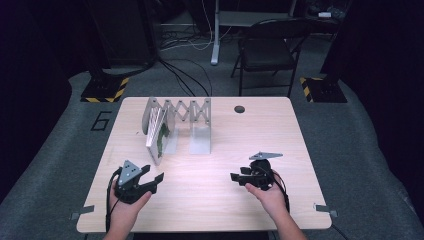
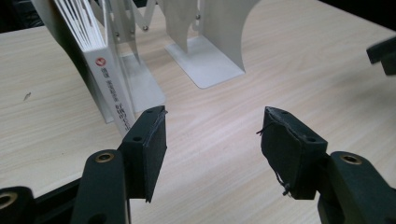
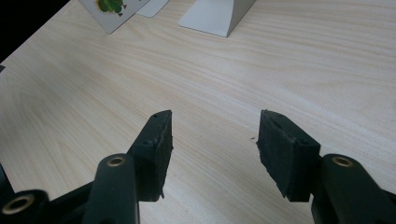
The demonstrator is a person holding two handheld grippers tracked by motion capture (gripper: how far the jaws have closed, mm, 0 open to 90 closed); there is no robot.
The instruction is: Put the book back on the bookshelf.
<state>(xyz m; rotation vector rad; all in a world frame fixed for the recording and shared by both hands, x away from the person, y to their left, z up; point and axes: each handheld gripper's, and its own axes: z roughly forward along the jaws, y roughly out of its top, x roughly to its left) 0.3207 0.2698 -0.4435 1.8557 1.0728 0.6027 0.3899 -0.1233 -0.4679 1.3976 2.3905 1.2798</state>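
Both grippers idle over the wooden table [image 1: 210, 195], nothing in either.

Left gripper [image 1: 156, 178]: held in the person's left hand [image 1: 125, 207] at about 7 o'clock on the tabletop. Jaws stand apart with bare wood between the pads, seen clearly in the left gripper view [image 2: 212, 140]. It points toward 1 o'clock, at the book.

Right gripper [image 1: 235, 177]: in the right hand [image 1: 270, 197] at about 5 o'clock, jaws aimed toward 9 o'clock. Also parted with only tabletop between them [image 3: 215, 140].

Book [image 1: 159, 137]: white, leaning in the left-most slot of the grey metal accordion book rack [image 1: 192, 112], at about 11 o'clock from table centre. The book's near lower corner sits just ahead of the left gripper, not touching. The spine [image 2: 112, 88] carries a round red logo with a white mark at the top, then a column of small characters below it — too small and blurred to read. The cover shows a green picture [image 3: 109, 5].

Dark marking "6" on the grey floor [image 1: 101, 120] past the table's left edge, toward 10 o'clock.
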